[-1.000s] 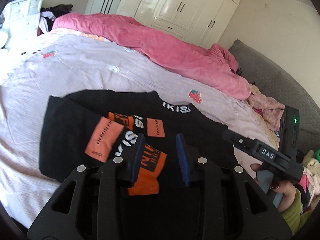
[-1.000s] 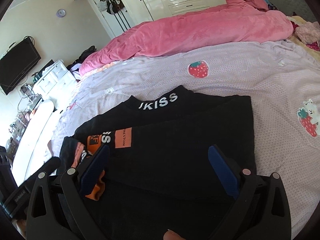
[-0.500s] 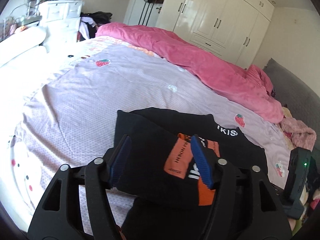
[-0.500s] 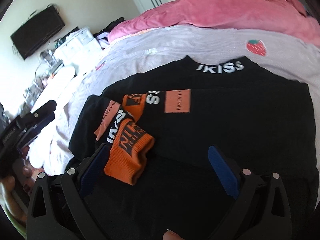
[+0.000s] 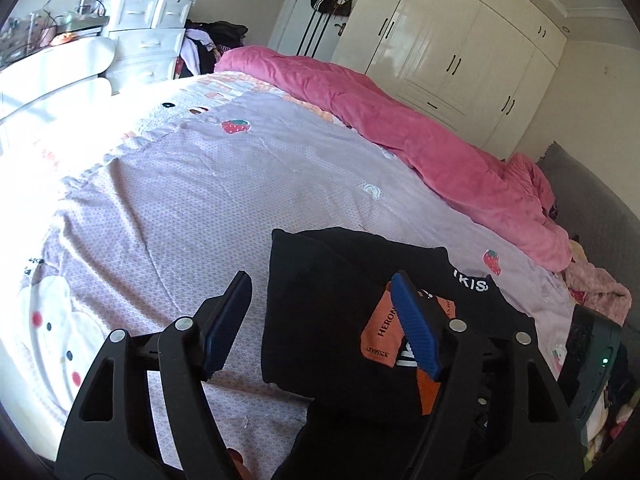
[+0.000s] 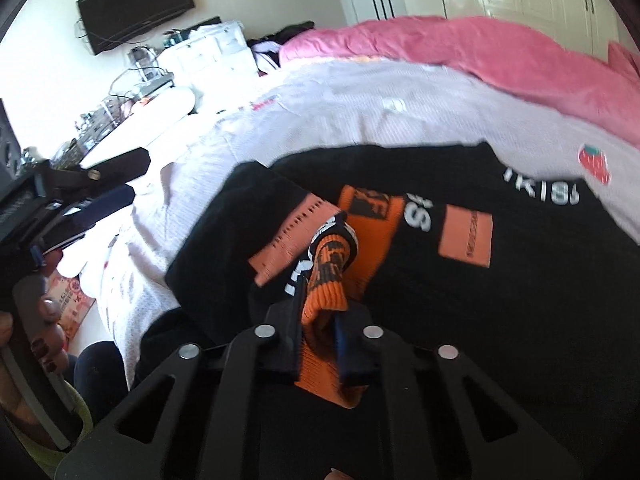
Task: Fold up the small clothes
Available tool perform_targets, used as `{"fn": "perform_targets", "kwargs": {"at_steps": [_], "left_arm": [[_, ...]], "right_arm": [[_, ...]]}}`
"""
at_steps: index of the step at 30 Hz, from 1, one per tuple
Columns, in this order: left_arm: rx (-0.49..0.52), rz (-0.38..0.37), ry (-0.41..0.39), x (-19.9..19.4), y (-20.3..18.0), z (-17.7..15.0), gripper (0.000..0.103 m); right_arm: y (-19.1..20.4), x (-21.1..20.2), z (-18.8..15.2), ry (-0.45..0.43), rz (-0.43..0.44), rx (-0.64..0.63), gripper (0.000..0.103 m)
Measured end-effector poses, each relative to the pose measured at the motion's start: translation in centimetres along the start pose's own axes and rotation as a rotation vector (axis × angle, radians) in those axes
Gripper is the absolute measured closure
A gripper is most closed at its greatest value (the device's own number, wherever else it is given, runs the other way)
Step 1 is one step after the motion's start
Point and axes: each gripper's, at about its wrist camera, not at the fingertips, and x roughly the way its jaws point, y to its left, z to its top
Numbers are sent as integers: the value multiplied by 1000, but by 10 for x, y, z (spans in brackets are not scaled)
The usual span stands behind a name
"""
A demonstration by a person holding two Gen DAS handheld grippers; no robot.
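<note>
Clamping the orange cuff (image 6: 326, 300) above the black sweater (image 6: 500, 320), the right gripper (image 6: 318, 340) is closed for sleeve folding, while the left gripper (image 5: 320, 320) is held open.

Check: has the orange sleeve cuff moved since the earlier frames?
Yes. The orange cuff, shut in the right gripper, now stands lifted off the black shirt.

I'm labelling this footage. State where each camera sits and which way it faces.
Left wrist: on the left gripper, facing across the bed toward the wardrobe; jaws open, empty.
Right wrist: on the right gripper, facing the TV wall; jaws shut on the orange cuff; left hand visible.
Shared: black top, pink duvet.
</note>
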Motion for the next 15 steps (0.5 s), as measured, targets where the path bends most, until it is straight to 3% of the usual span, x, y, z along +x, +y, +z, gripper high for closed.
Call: {"fn": "perform_targets", "kwargs": {"at_steps": [10, 15], "left_arm": [[-46, 15, -48, -19, 20, 12, 39], [-45, 4, -51, -21, 19, 12, 39]], "right_arm": [[7, -63, 50, -184, 69, -40, 96], [-13, -91, 73, -250, -1, -30, 96]]}}
